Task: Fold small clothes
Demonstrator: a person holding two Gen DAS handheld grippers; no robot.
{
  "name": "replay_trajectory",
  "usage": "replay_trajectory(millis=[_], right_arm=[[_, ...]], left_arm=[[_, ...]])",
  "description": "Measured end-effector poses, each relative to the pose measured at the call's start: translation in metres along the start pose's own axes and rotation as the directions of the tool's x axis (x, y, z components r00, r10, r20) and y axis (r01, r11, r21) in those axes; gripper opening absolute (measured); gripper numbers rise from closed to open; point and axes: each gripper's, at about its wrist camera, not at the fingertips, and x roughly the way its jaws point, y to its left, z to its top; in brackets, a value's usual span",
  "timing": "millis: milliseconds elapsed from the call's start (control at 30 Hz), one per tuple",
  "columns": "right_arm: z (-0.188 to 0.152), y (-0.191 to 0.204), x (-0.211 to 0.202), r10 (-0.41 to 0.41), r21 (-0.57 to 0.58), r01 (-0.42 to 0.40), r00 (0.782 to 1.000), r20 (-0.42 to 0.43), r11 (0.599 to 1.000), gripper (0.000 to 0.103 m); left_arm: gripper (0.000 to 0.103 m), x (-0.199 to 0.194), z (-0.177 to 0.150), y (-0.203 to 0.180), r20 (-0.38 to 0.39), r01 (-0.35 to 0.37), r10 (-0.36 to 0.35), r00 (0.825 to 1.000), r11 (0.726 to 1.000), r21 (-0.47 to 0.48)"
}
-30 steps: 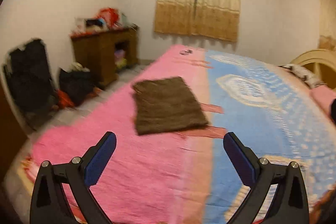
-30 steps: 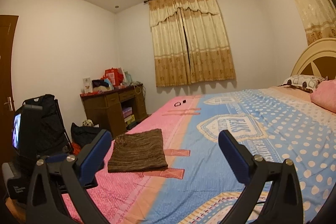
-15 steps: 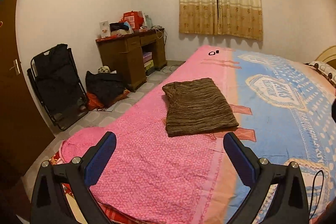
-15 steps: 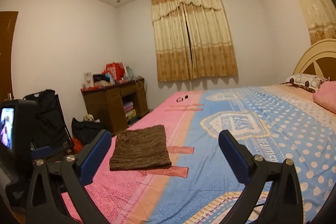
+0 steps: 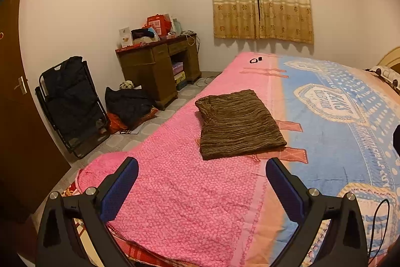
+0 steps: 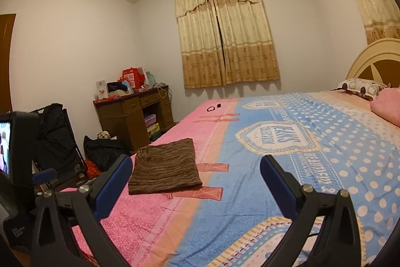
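Brown knit (image 5: 238,124) beyond both tongs (image 5: 201,183)

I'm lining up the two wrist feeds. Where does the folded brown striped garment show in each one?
Left wrist: folded brown garment lies centre frame on the bedspread's pink side, beyond the open left gripper.
Right wrist: it lies left of centre, just past the open right gripper's left finger.
Shared landmark: the wooden desk by the wall.
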Motion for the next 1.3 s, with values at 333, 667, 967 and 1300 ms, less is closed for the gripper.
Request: replay_trajectory(millis=[333,667,967,1300], right_arm=[[-0.0028,-0.0007,0.004,-0.005,0.009,0.005,1.0,-0.023,1.0,0.103],[-0.0041,0.001,0.0053,-0.007,0.005,0.007,1.0,-0.023,1.0,0.103],[-0.0045,0.0038,0.0061,-0.004,0.003,0.004,1.0,-0.031,1.0,0.103],[-0.0055,0.004,0.0062,-0.003,0.005,0.003,0.999,-0.034,1.0,0.103]], left_arm=[[0.102,0.0012,-0.0026,-0.0021,-0.019,0.006,-0.006,1.0,1.0,0.005],[0.102,0.0044,-0.004,-0.0018,-0.029,0.013,-0.012,1.0,1.0,0.006],[0.102,0.0063,-0.0048,-0.0029,-0.032,0.014,-0.014,0.999,1.0,0.011],[0.102,0.0056,-0.0075,0.0058,-0.004,0.075,-0.076,0.997,0.997,-0.027]])
